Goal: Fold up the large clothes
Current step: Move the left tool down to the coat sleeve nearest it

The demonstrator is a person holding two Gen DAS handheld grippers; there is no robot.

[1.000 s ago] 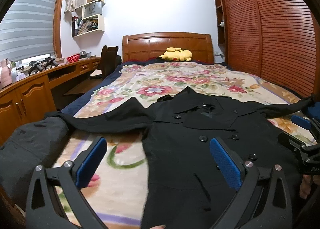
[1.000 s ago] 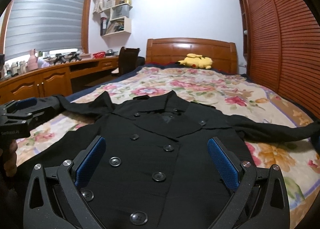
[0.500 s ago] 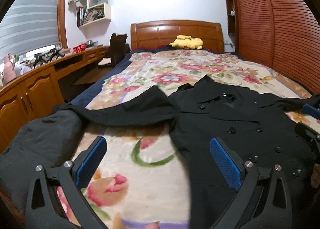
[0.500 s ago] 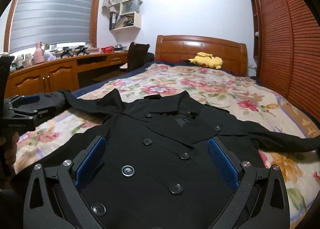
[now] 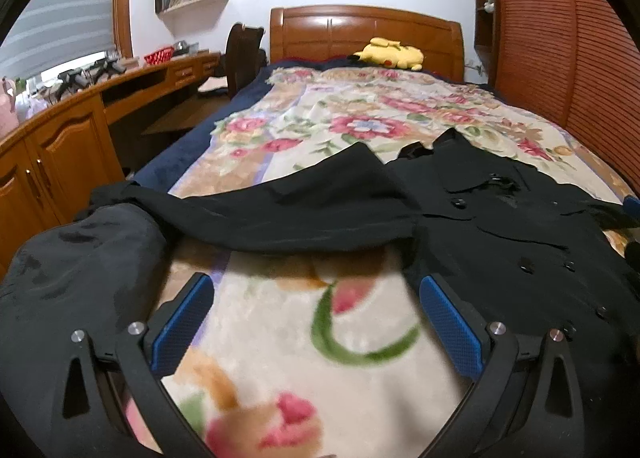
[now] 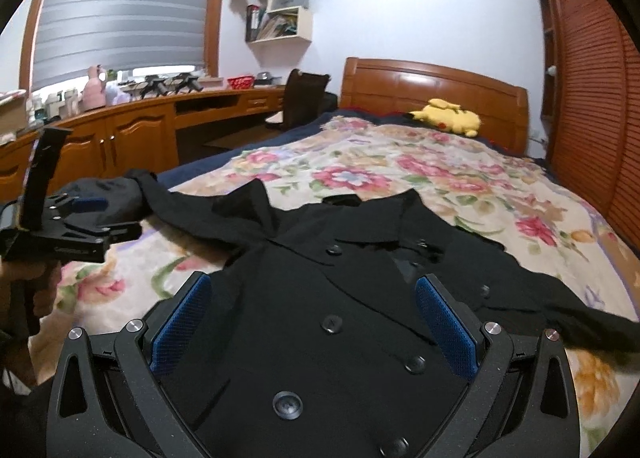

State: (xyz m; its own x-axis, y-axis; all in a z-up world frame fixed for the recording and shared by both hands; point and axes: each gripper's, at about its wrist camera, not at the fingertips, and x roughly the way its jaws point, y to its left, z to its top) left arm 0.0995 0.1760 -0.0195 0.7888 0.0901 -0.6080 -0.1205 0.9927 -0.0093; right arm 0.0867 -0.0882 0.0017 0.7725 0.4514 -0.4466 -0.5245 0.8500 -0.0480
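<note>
The floral blanket (image 5: 304, 330) lies bare in front of the left gripper (image 5: 316, 318), whose jaws stand wide apart with nothing between them, but the black coat (image 6: 320, 298) bounds that patch: one sleeve (image 5: 280, 218) stretches across it just ahead and the coat's body lies along its right side. A dark bundle of cloth (image 5: 80, 266) sits at the bed's left edge beside the left finger. Beyond the collar the bed is uncovered up to the yellow plush toy (image 6: 448, 116) near the headboard (image 6: 432, 86), while the wooden desk (image 6: 132, 130) runs along the bed's left side and the slatted wardrobe (image 6: 592, 98) along its right.
</note>
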